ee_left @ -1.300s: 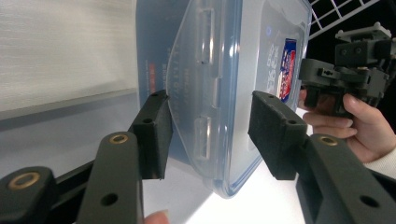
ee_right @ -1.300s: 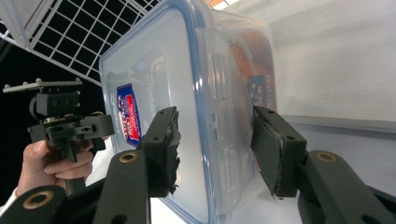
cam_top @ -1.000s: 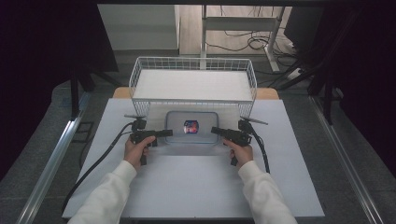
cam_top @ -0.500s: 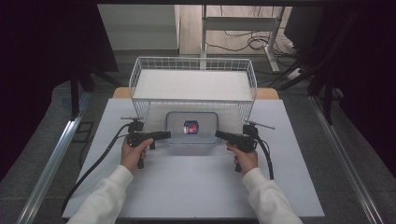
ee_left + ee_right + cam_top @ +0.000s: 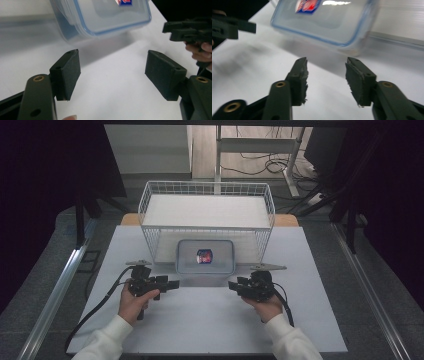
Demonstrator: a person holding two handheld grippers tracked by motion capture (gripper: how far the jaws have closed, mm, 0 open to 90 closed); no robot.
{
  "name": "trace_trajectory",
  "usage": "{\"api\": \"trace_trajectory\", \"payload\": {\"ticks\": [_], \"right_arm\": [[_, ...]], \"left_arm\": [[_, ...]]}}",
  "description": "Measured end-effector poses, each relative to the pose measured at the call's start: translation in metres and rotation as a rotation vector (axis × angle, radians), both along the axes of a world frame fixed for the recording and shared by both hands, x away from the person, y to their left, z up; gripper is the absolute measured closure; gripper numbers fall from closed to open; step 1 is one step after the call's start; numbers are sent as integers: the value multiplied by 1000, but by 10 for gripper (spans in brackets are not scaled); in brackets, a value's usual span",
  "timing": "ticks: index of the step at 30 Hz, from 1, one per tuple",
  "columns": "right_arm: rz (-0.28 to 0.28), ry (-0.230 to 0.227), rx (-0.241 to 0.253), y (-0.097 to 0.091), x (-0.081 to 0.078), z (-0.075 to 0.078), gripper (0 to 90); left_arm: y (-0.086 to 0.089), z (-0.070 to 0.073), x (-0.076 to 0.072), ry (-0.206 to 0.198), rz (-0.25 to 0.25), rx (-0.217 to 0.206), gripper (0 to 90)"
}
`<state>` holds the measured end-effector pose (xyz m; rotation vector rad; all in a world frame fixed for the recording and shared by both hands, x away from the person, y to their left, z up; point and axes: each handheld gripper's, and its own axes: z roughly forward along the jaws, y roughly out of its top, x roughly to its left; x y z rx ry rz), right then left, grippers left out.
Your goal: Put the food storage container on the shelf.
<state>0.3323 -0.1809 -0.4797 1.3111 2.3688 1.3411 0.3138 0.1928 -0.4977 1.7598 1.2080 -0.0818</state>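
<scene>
A clear lidded plastic container (image 5: pixel 205 256) with a blue seal and a red-and-blue sticker rests on the white table (image 5: pixel 200 325), just in front of the wire basket (image 5: pixel 207 215). My left gripper (image 5: pixel 173 284) lies level near its front left corner, pointing right. Its jaws have just been opening and stand wide apart with nothing between them (image 5: pixel 112 56); the container (image 5: pixel 105 15) sits beyond the tips. My right gripper (image 5: pixel 233 285) points left near the front right corner. Its jaws (image 5: pixel 327 62) have just been closing but are still apart and empty, short of the container (image 5: pixel 324 20).
The white wire basket has a pale board lying in it. Black cables trail from both grippers across the table. Metal rails run along both sides of the table. Each gripper view catches the other gripper (image 5: pixel 190 30) (image 5: pixel 232 26) across the gap.
Both hands have drawn back toward the near edge, away from the container's sides. The container stays where it was in front of the basket.
</scene>
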Motion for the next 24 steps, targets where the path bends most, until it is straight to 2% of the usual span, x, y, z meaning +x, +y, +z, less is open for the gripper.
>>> {"api": "trace_trajectory", "payload": {"ticks": [2, 5, 9, 12, 15, 20, 24], "right_arm": [[41, -1, -35, 8, -1, -2, 584], [93, -17, -95, 24, -2, -6, 682], [147, -44, -139, 45, -2, -9, 813], [172, -61, -167, 60, 0, -12, 884], [180, -59, -183, 73, 5, -17, 891], [171, -52, -198, 95, 15, -27, 891], [157, -56, -200, 107, 23, -32, 892]], "left_arm": [[0, 3, -7, -22, -15, 44, 278], [0, 6, -16, -40, -32, 67, 277], [-2, 5, -23, -41, -51, 97, 269], [-6, 2, -27, -43, -77, 143, 269], [-6, 1, -29, -40, -97, 166, 265], [-6, 2, -29, -38, -98, 150, 265], [-6, 1, -27, -36, -97, 153, 265]]}}
